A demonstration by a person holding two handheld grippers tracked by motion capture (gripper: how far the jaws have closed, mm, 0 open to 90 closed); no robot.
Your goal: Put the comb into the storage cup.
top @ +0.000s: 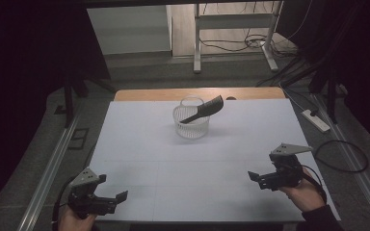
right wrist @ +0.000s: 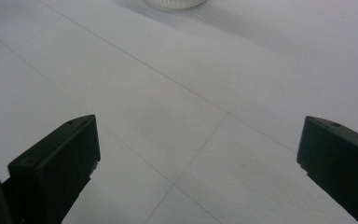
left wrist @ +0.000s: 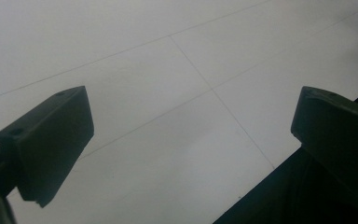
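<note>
A small clear ribbed basket (top: 191, 126) stands on the white table top (top: 139, 149) toward the far middle. A black comb (top: 203, 109) leans in it, its toothed end sticking out up and to the right over the rim. A clear glass (top: 192, 102) stands just behind the basket. My left gripper (top: 116, 198) rests at the near left corner, open, with nothing between its jaws (left wrist: 186, 140). My right gripper (top: 256, 179) sits at the near right, open and empty (right wrist: 198, 154); the basket's base (right wrist: 175, 3) shows at that view's top edge.
A bare wooden strip (top: 200, 93) runs along the table's far edge. Beyond it stand metal desk legs (top: 197, 43) and floor cables. A white power strip (top: 316, 120) lies on the floor at the right. Metal rails run along both sides.
</note>
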